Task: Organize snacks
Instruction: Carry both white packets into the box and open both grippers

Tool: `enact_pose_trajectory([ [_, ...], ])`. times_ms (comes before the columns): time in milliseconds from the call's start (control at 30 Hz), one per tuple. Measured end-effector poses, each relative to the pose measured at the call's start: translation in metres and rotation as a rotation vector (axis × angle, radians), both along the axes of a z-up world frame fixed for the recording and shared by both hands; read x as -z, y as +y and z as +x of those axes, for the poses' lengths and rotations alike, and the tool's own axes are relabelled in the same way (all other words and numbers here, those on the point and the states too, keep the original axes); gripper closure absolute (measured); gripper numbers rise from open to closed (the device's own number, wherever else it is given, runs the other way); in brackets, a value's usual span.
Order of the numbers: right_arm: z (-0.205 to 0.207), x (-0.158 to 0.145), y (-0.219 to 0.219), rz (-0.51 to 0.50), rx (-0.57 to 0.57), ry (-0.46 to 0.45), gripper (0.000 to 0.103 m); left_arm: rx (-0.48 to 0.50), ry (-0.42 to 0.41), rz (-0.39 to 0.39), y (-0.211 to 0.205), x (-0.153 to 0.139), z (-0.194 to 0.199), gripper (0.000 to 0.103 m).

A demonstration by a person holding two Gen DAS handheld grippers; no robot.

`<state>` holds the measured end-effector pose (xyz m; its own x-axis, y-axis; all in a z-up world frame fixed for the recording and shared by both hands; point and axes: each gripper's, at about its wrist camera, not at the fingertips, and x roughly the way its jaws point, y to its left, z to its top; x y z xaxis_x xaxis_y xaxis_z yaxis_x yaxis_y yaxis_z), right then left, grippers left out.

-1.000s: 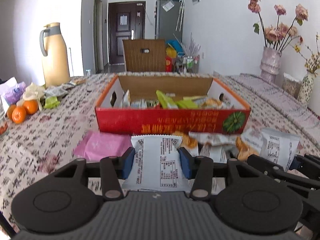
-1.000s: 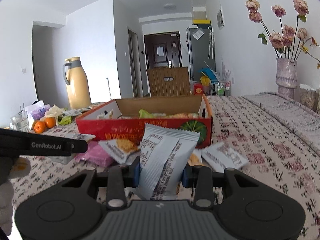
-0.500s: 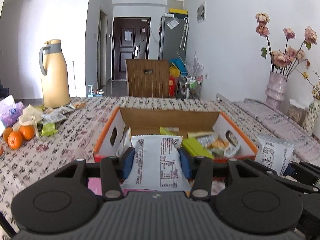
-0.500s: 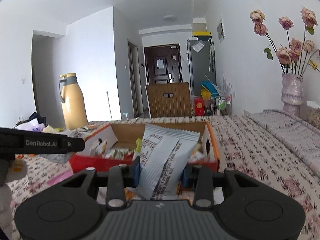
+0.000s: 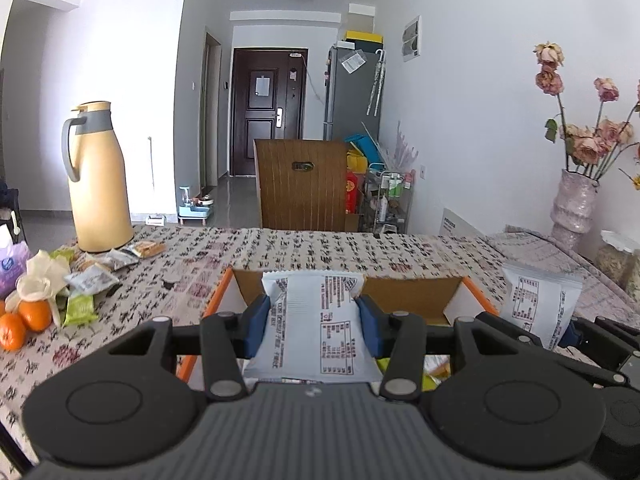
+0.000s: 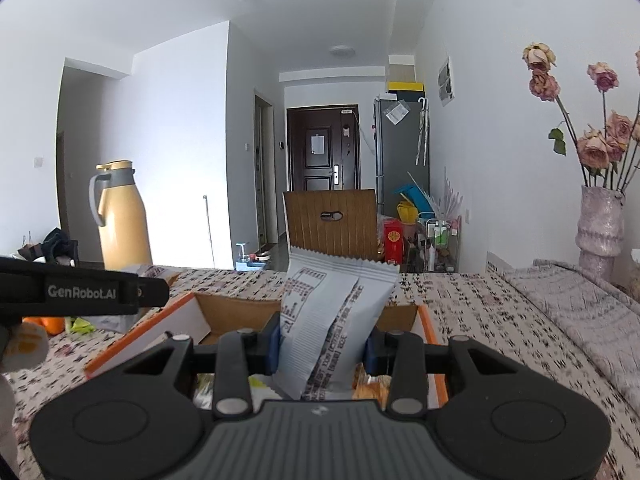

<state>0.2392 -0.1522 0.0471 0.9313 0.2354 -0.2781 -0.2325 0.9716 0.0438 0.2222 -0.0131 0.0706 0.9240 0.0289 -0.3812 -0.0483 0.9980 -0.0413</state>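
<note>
Both grippers, left gripper [image 5: 316, 326] and right gripper [image 6: 320, 346], clamp white packets above the box [image 6: 136, 338] at lower centre; we judge loose snacks [image 5: 86, 280] at left remain.

A home: dining table [image 5: 304, 248], thermos jug [image 5: 98, 178], fridge [image 5: 352, 92] beside the front door [image 5: 268, 108]

both packets: off table | now over open box [image 5: 452, 300]

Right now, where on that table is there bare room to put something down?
Bare tablecloth lies between the thermos and the cardboard box, and right of the box toward the vase. Crowded: the left edge, with snack packets and oranges.
</note>
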Motion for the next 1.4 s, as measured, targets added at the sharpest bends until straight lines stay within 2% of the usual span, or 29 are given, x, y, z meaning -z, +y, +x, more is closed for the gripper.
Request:
enact_pose_trajectory([
  [133, 0.023, 0.003, 0.006, -0.003, -0.004, 0.008, 0.066, -0.027, 0.010, -0.003, 0.003, 0.004, 0.023, 0.054],
  [333, 0.048, 0.029, 0.012, -0.012, -0.006, 0.077, 0.066, -0.065, 0.085, -0.027, 0.015, 0.031, 0.054, 0.054],
  [433, 0.054, 0.037, 0.013, -0.022, -0.005, 0.108, 0.066, -0.060, 0.110, -0.034, 0.019, 0.038, 0.059, 0.054],
  [567, 0.057, 0.043, 0.014, -0.041, 0.001, 0.130, 0.066, -0.059, 0.102, -0.025, 0.018, 0.041, 0.057, 0.053],
  [600, 0.058, 0.045, 0.015, -0.045, 0.006, 0.137, 0.066, -0.070, 0.097, -0.022, 0.018, 0.041, 0.057, 0.047],
  [633, 0.058, 0.047, 0.014, -0.048, 0.013, 0.140, 0.064, -0.077, 0.089, -0.022, 0.018, 0.041, 0.055, 0.034],
  [667, 0.058, 0.047, 0.014, -0.047, 0.018, 0.141, 0.053, -0.084, 0.077, -0.022, 0.018, 0.040, 0.053, 0.026],
  [700, 0.057, 0.047, 0.013, -0.039, 0.026, 0.137, 0.034, -0.094, 0.060, -0.019, 0.017, 0.039, 0.050, 0.014],
  [767, 0.053, 0.045, 0.010, -0.029, 0.051, 0.111, 0.012, -0.109, 0.035, -0.017, 0.017, 0.036, 0.046, 0.002],
  [800, 0.051, 0.044, 0.008, -0.022, 0.062, 0.097, 0.008, -0.115, 0.028, -0.020, 0.017, 0.035, 0.045, 0.000],
  [933, 0.050, 0.044, 0.002, -0.006, 0.073, 0.101, 0.000, -0.121, 0.035, -0.026, 0.017, 0.035, 0.045, 0.000],
  [1400, 0.051, 0.042, 0.004, -0.007, 0.064, 0.099, 0.000, -0.107, 0.037, -0.032, 0.015, 0.032, 0.042, 0.000],
])
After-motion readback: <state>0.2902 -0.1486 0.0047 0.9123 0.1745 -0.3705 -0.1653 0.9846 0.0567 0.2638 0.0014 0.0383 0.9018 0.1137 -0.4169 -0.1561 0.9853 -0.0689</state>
